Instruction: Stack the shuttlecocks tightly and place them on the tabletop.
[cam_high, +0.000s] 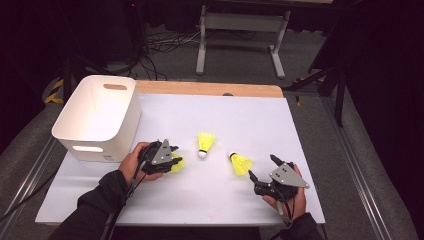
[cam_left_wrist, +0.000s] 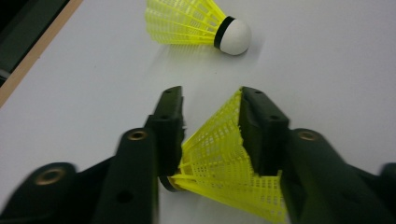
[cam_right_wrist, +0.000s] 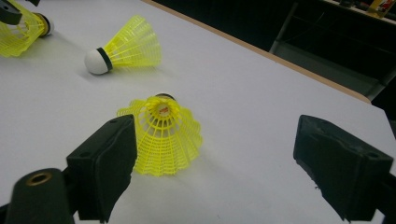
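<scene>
3 yellow birdies are on the white table. The left gripper squeezes the skirt of the first birdie near the white bin. The right gripper is wide open around a second birdie. The third birdie lies between the grippers.

Dim room, grey floor

A white-legged table frame stands beyond, with cables (tangled) on the grey floor.
</scene>
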